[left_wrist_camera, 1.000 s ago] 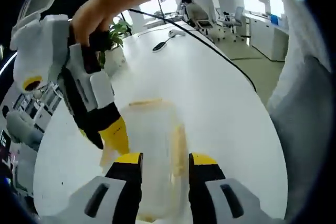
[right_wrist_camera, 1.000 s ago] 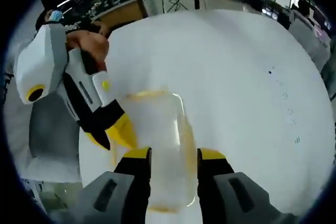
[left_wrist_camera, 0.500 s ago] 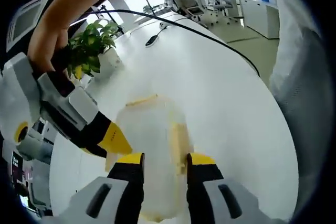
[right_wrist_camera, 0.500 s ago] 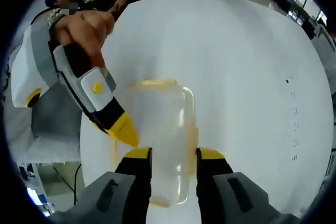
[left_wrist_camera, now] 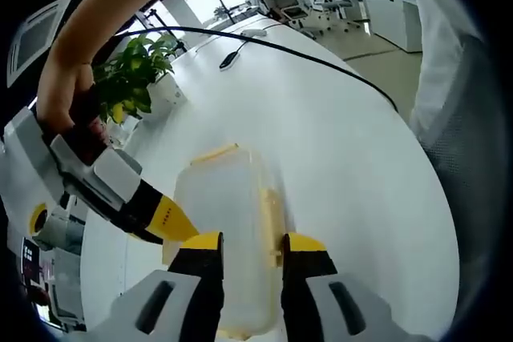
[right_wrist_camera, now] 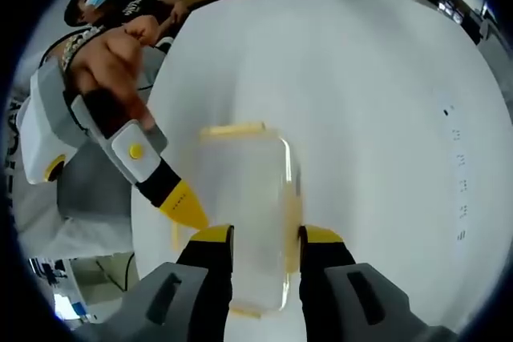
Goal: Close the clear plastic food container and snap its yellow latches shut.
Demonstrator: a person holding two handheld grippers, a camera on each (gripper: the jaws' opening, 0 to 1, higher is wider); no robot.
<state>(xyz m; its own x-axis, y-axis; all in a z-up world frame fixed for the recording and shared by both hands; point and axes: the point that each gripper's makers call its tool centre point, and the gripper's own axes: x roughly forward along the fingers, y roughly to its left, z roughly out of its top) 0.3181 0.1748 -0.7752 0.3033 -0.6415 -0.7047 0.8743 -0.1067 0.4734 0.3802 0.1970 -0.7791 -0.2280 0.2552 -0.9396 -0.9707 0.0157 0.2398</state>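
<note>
The clear plastic container [left_wrist_camera: 228, 214] [right_wrist_camera: 244, 206] lies on the white table [left_wrist_camera: 353, 158] [right_wrist_camera: 385, 102] with its lid on. Yellow latches show at its far end [left_wrist_camera: 216, 152] [right_wrist_camera: 232, 129] and along its right side [left_wrist_camera: 272, 214] [right_wrist_camera: 293, 198]. My left gripper [left_wrist_camera: 251, 244] hovers over the container's near end, jaws open with a gap narrower than the box. It comes into the right gripper view as a yellow tip [right_wrist_camera: 184, 207] touching the container's left edge. My right gripper [right_wrist_camera: 264, 236] is also open over the near end, and its tip [left_wrist_camera: 172, 220] sits at the left edge.
A potted plant [left_wrist_camera: 132, 78] stands at the table's far left, and a black cable [left_wrist_camera: 321, 62] runs across the far side past a dark mouse [left_wrist_camera: 230, 60]. Office chairs stand beyond. A person in a dark shirt [right_wrist_camera: 136, 6] sits behind the table edge.
Both views have shifted with the hands. Each gripper's tip has settled lower against the container's left edge, and the left jaws stand slightly closer together.
</note>
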